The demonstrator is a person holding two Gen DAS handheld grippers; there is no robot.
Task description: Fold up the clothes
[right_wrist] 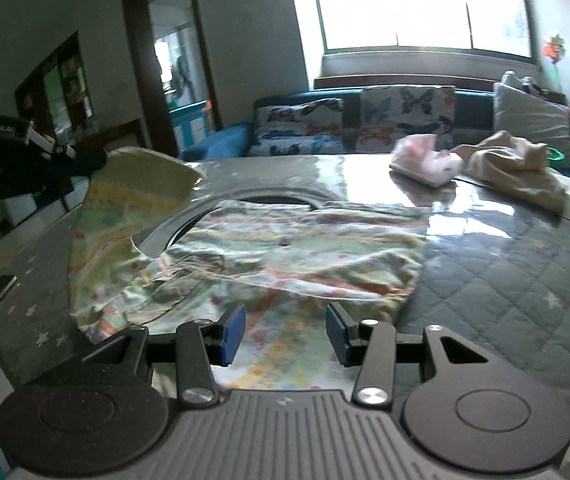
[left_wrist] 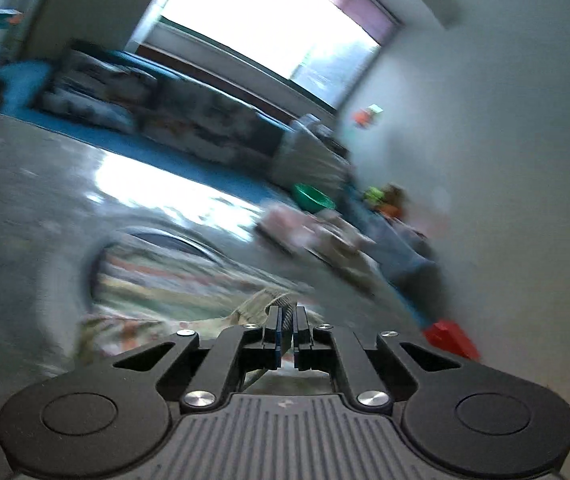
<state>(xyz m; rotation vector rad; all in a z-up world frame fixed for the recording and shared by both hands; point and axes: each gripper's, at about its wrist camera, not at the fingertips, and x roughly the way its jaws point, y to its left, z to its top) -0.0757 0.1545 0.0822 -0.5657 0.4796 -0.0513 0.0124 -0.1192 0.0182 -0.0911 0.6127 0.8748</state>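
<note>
Soft printed cloth garment (right_wrist: pixel 285 256), glossy tabletop (right_wrist: pixel 385 168) w/ matt quilted cover (right_wrist: pixel 525 280)

Left gripper (left_wrist: pixel 288 314) jaws pinch patterned garment (left_wrist: pixel 189 280) — blurred

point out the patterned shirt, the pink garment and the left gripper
patterned shirt (right_wrist: pixel 285 256), right wrist view, middle of the spread body
pink garment (right_wrist: pixel 425 164), right wrist view, top of the folded pile
left gripper (right_wrist: pixel 99 159), right wrist view, tip pinching the lifted sleeve
</note>
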